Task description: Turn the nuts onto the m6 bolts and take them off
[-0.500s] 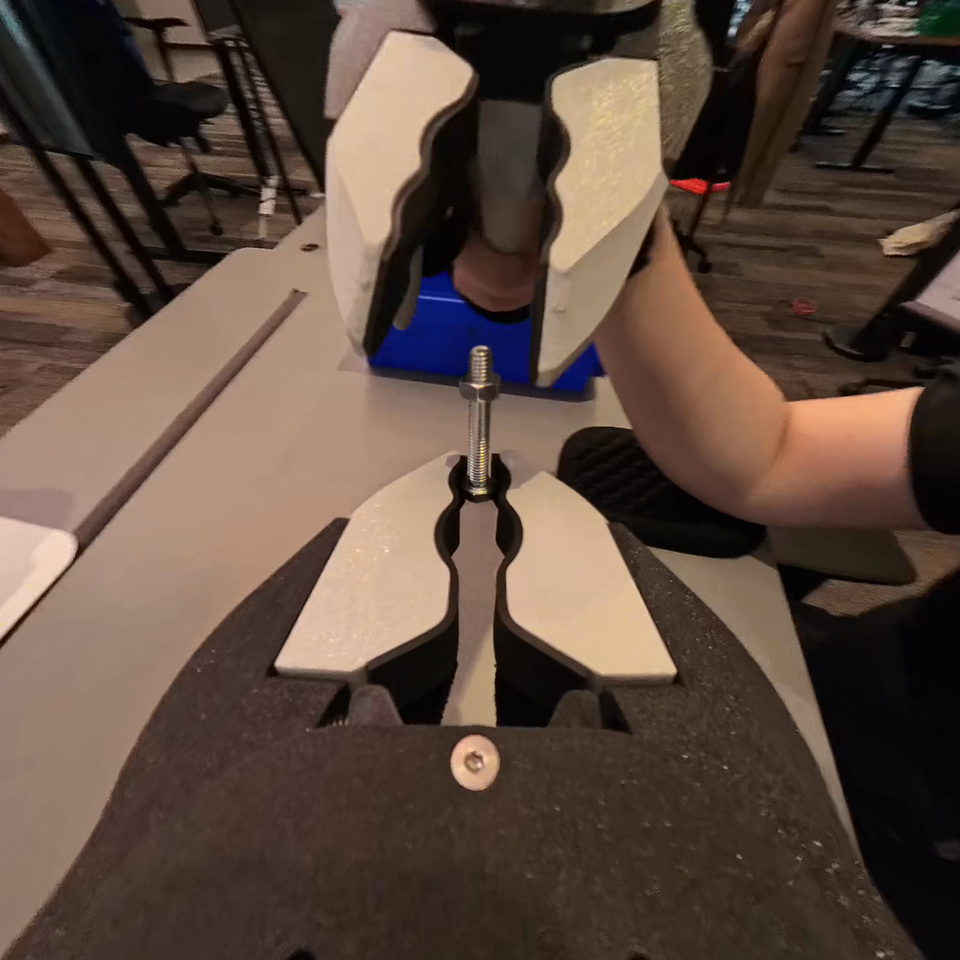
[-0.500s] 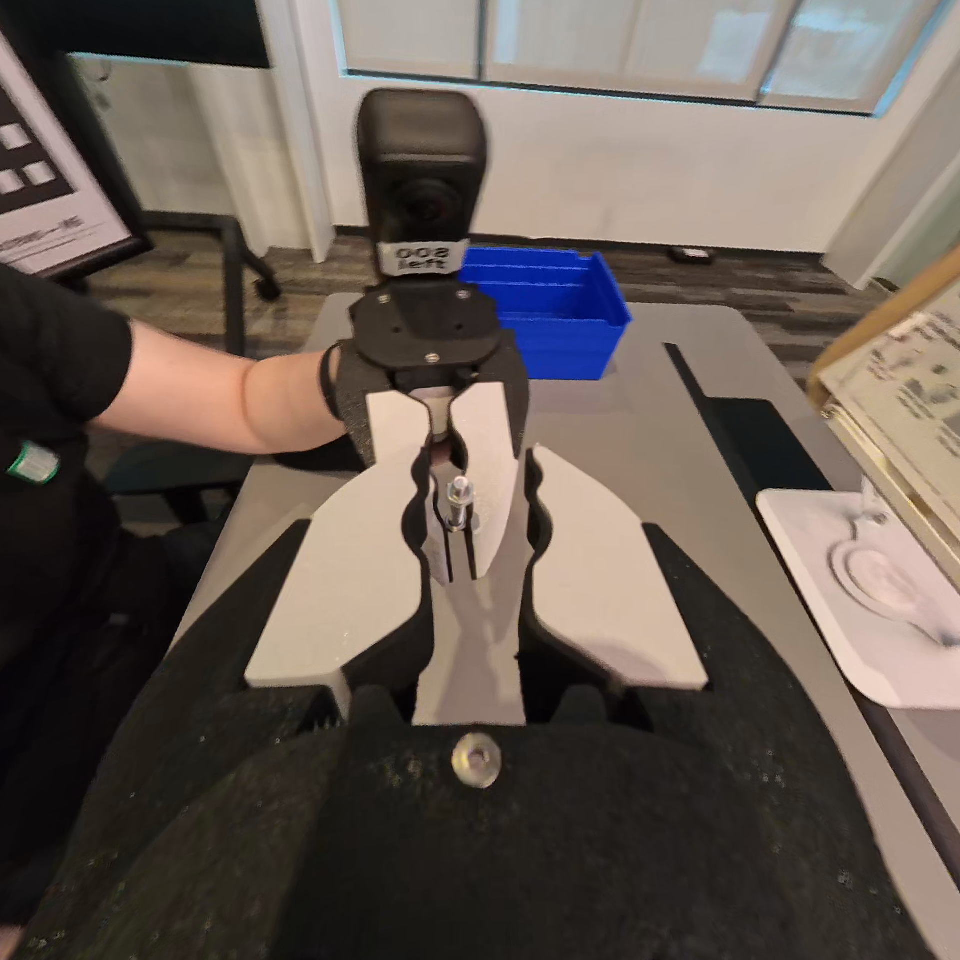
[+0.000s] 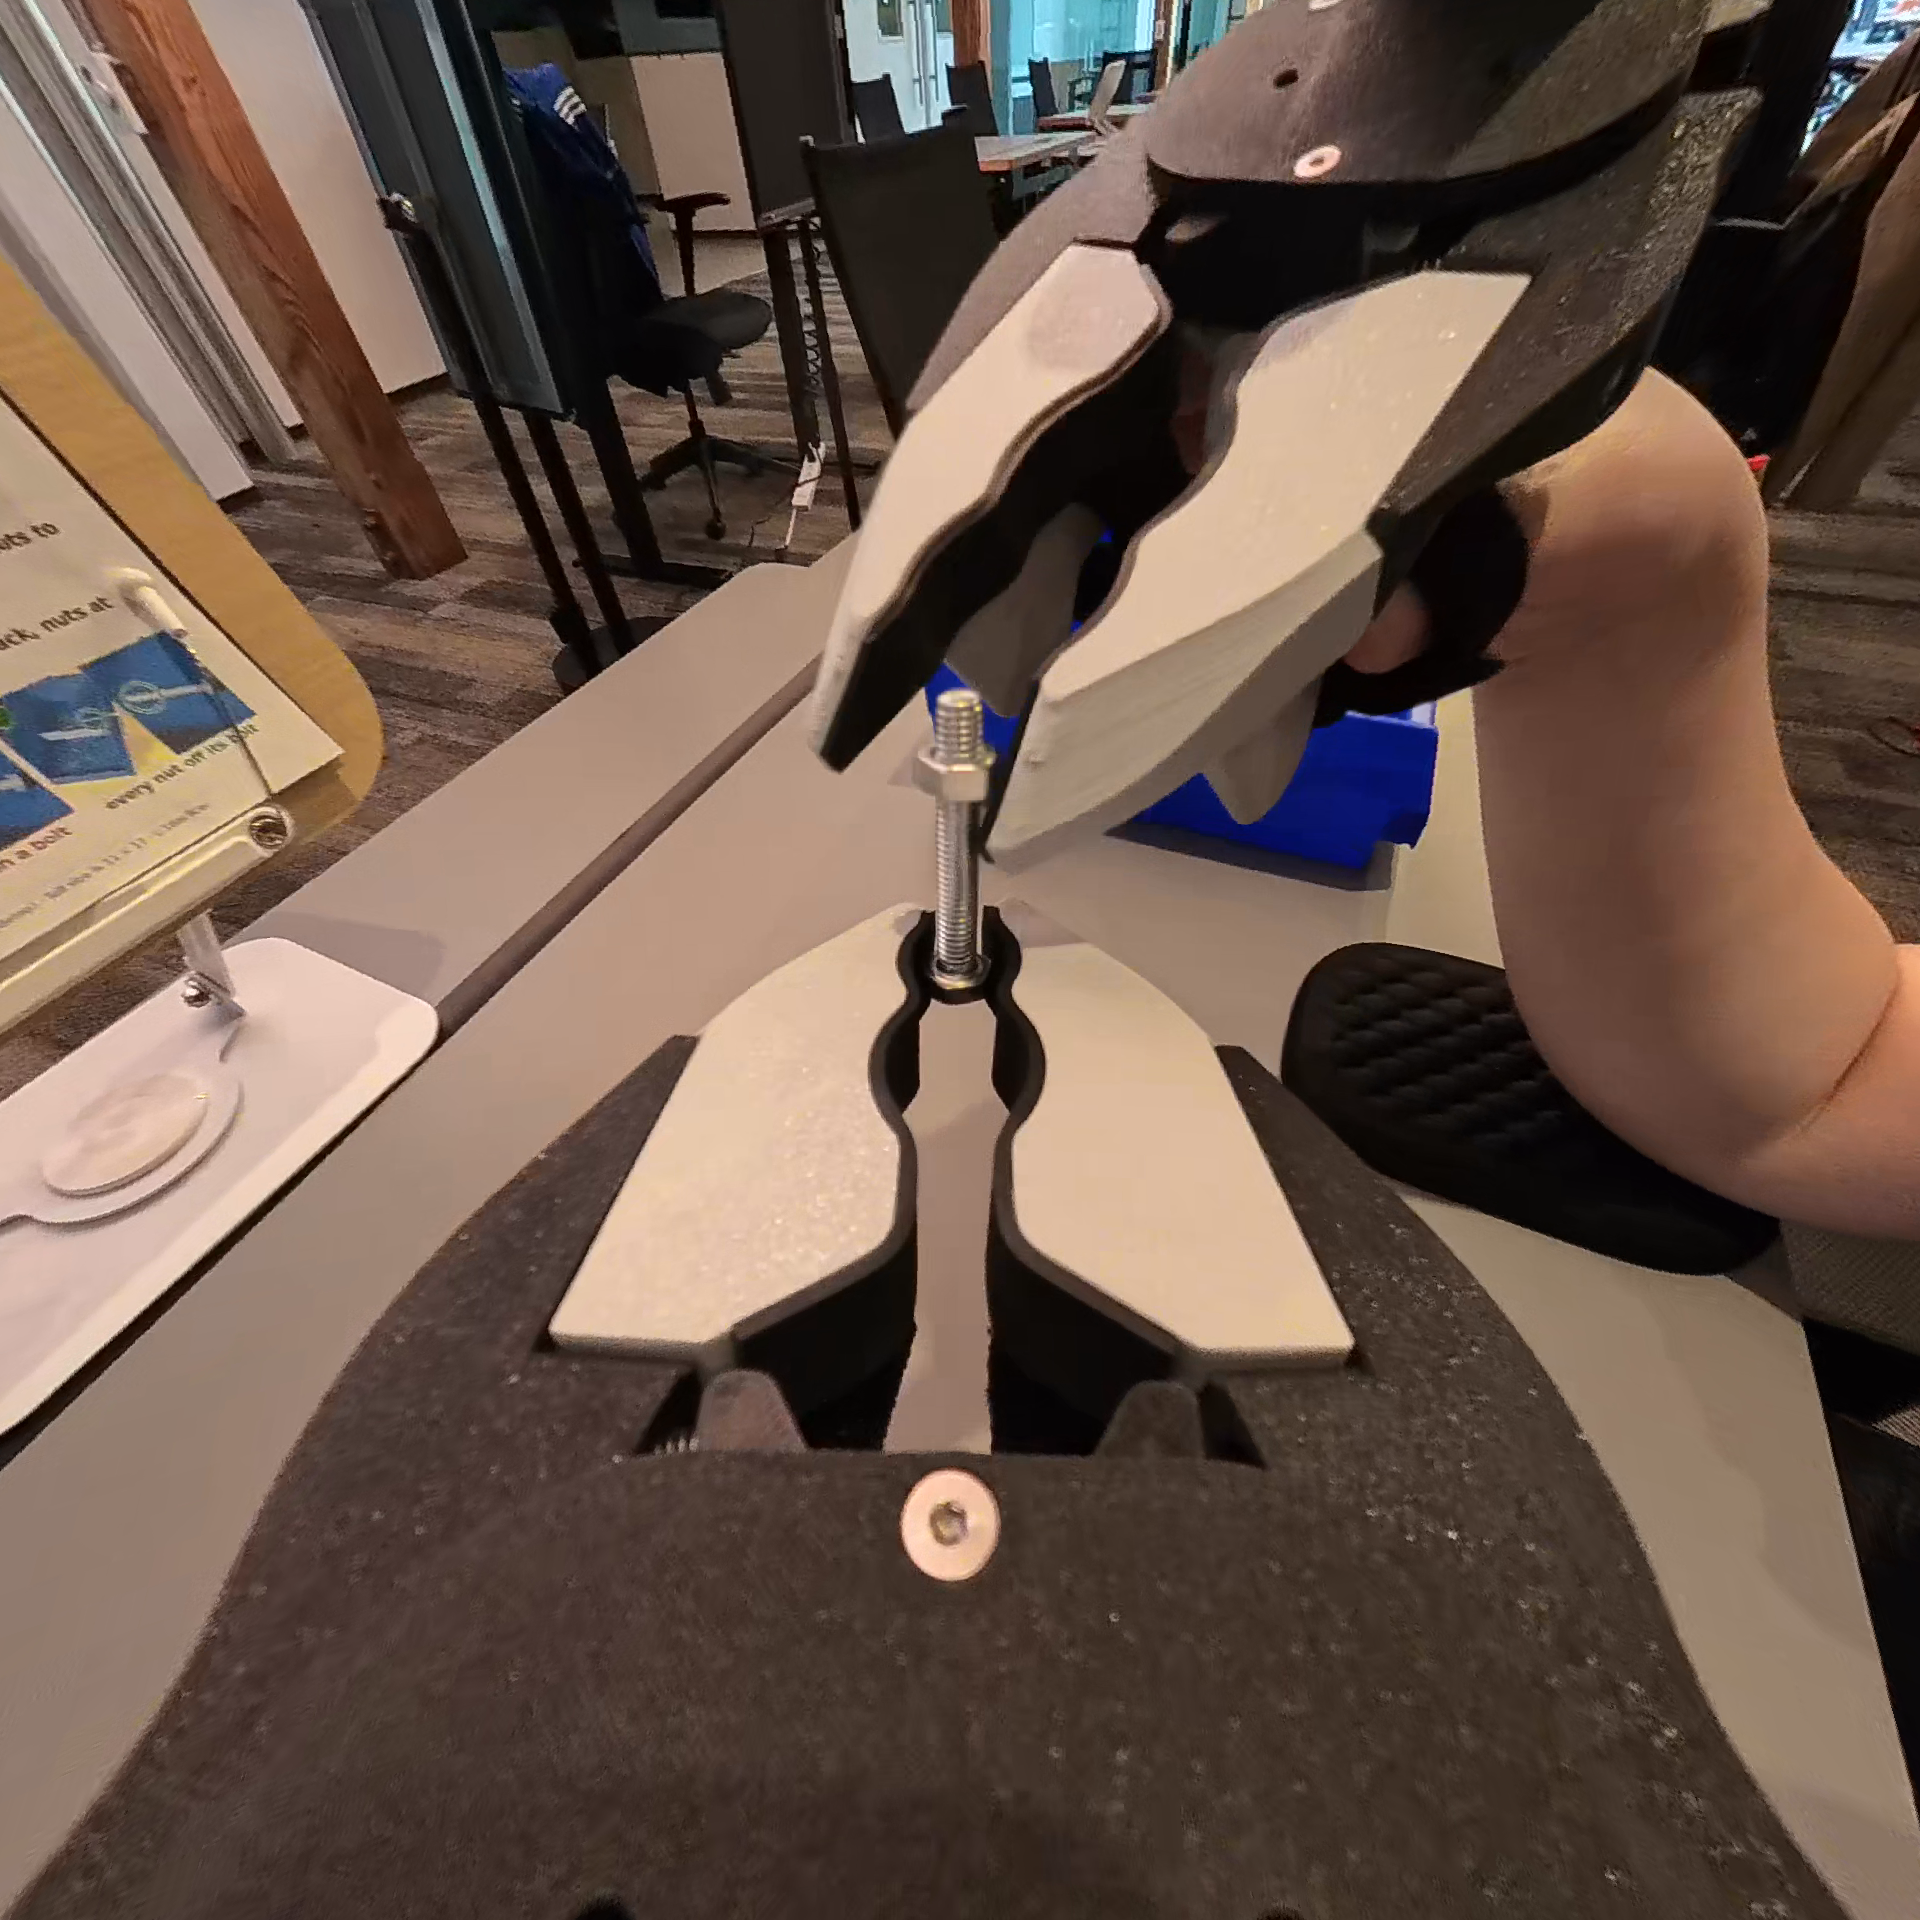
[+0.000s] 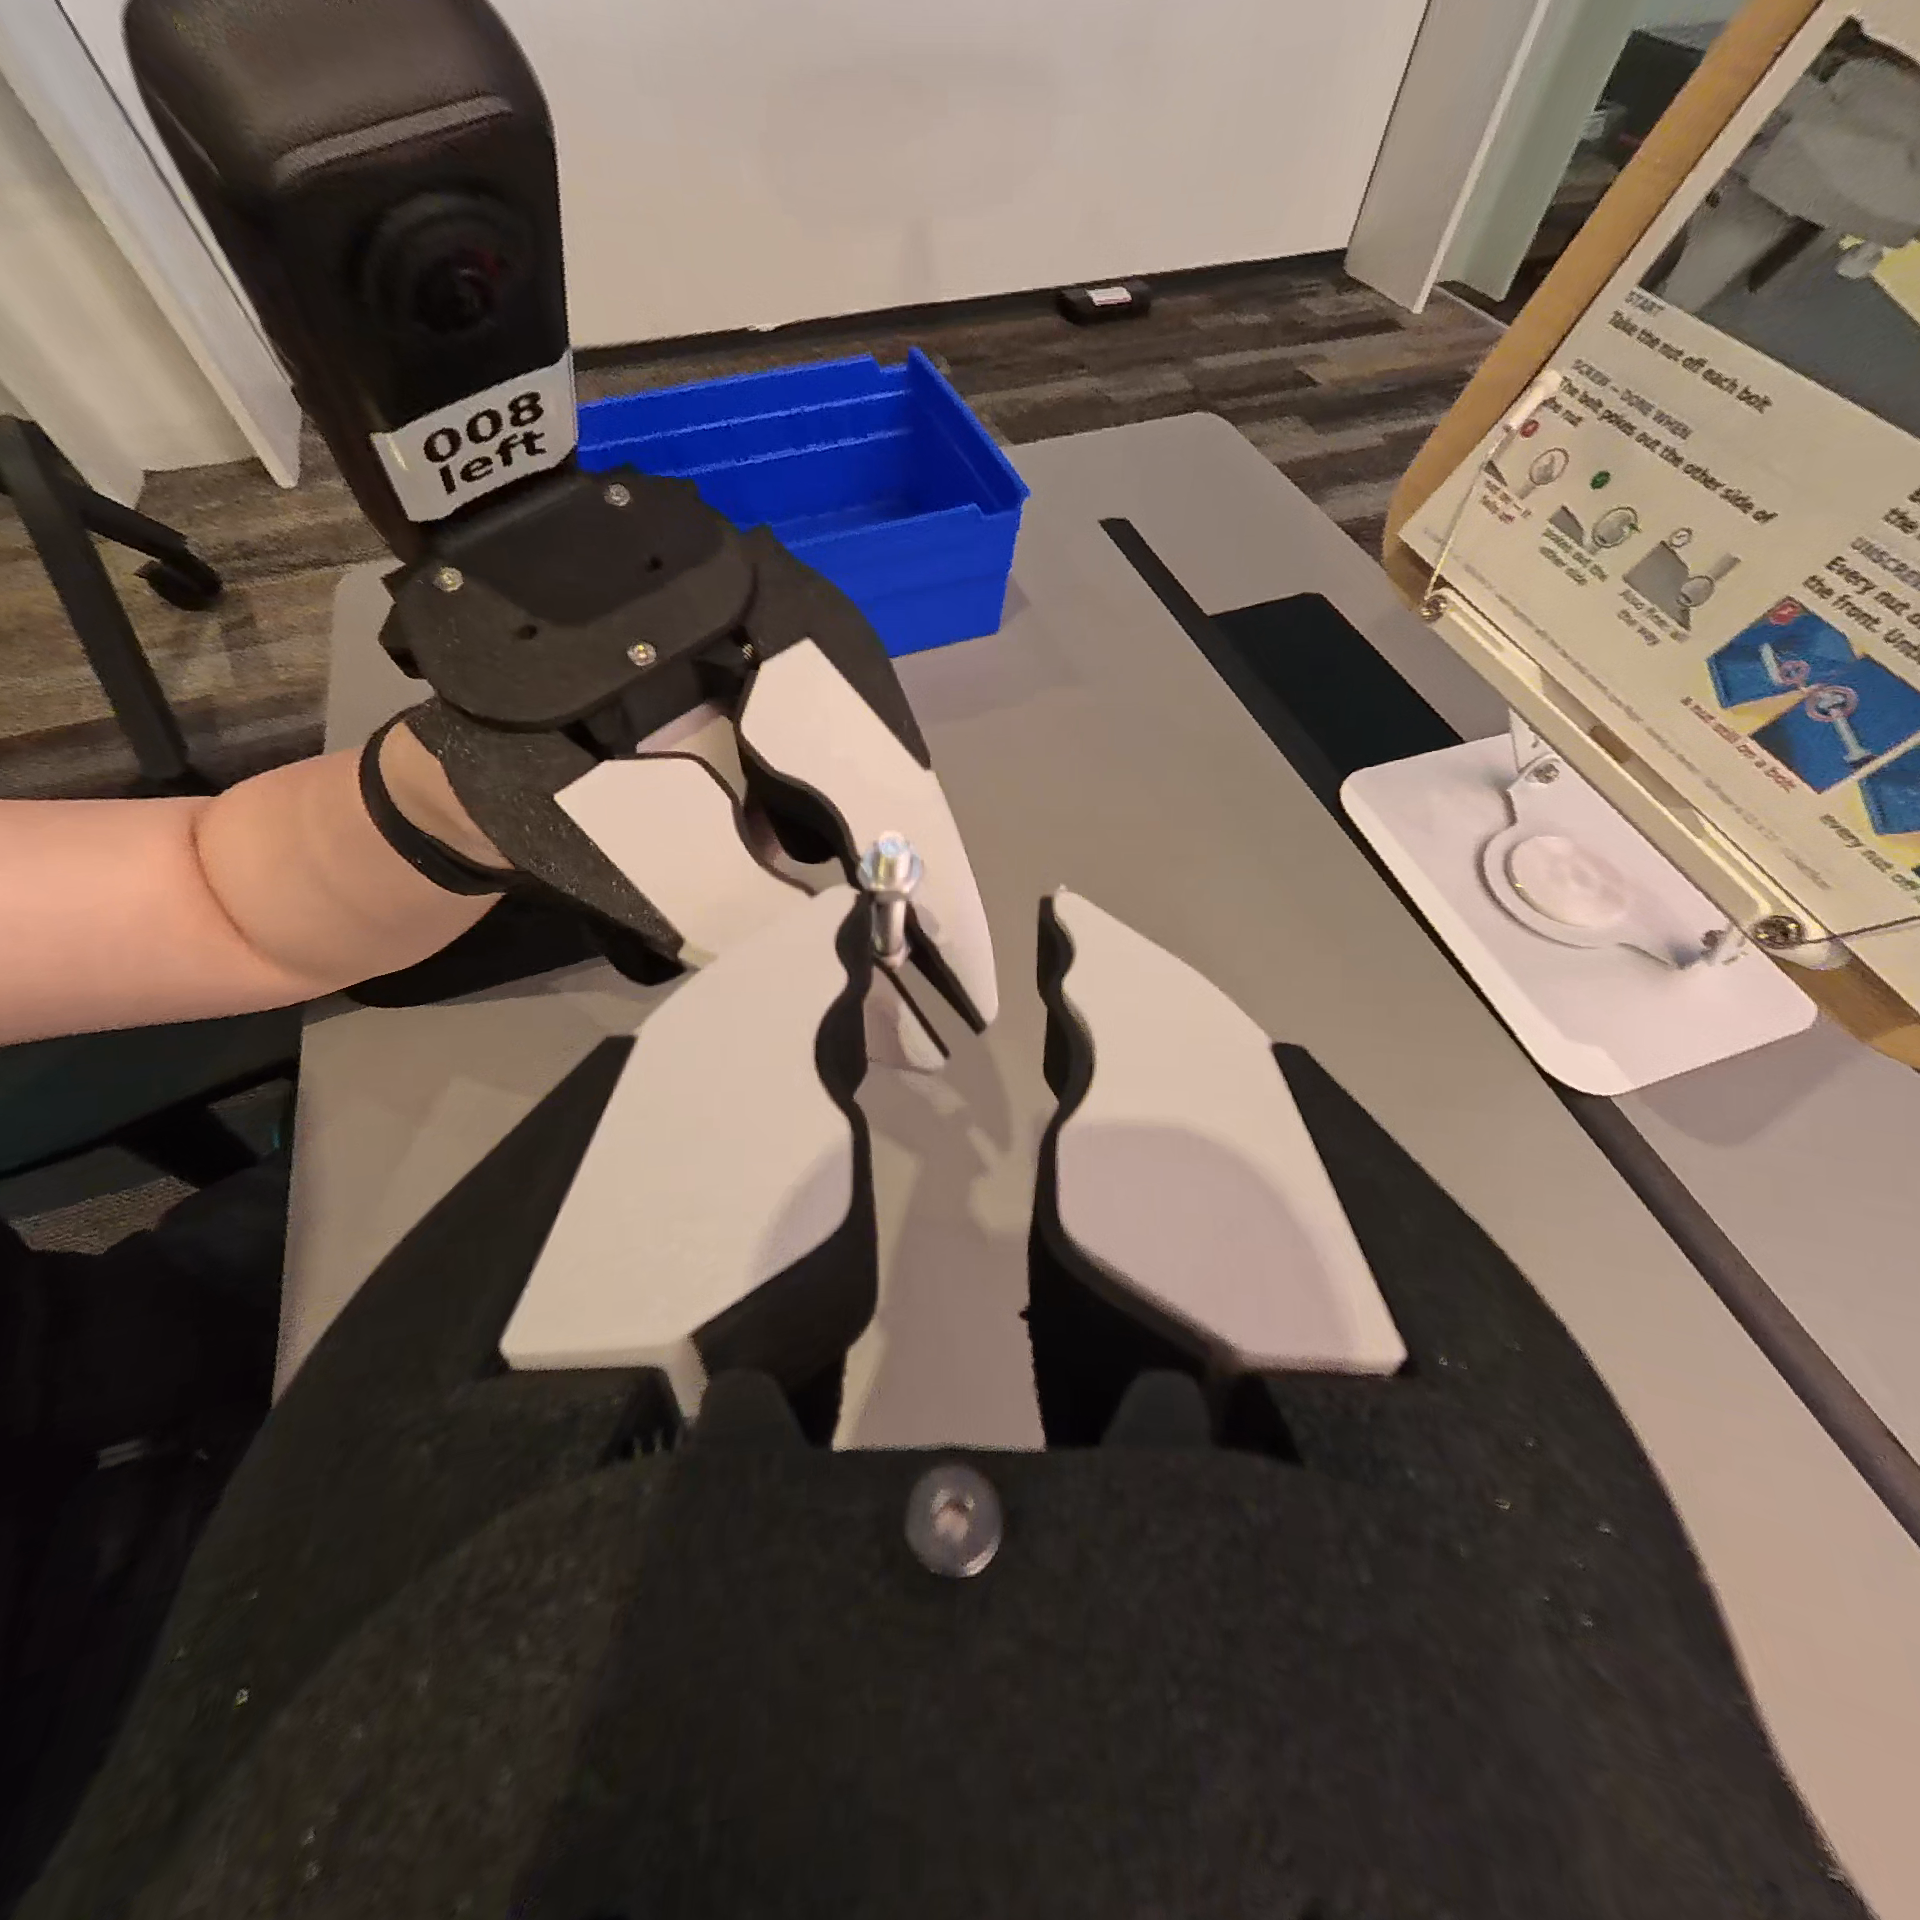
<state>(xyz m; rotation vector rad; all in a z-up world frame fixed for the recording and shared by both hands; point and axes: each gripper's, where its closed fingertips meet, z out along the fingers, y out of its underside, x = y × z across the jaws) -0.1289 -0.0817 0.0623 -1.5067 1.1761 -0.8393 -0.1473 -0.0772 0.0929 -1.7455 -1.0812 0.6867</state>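
Note:
A steel M6 bolt [image 3: 954,883] stands upright, and my left gripper [image 3: 961,940] is shut on its lower end just above the grey table [image 3: 623,935]. A hex nut [image 3: 956,771] sits on the thread near the top. My right gripper [image 3: 914,795] comes down from the upper right, open, with a finger on each side of the nut. In the right wrist view the bolt [image 4: 886,925] and nut [image 4: 890,862] stand close to the left finger of my right gripper [image 4: 943,906]. The left gripper [image 4: 914,997] points toward this camera.
A blue bin [image 3: 1340,800] stands behind the bolt, seen also in the right wrist view [image 4: 831,488]. An instruction board [image 4: 1714,520] on a white base [image 4: 1558,935] stands at the table's side. A black armrest pad [image 3: 1455,1091] lies under the person's forearm. The tips of both grippers are at nearly the same place.
Both grippers have turned, so the right one now reaches in at a slant from the upper right. The bolt has shifted toward its left finger. The nut is still near the bolt's top.

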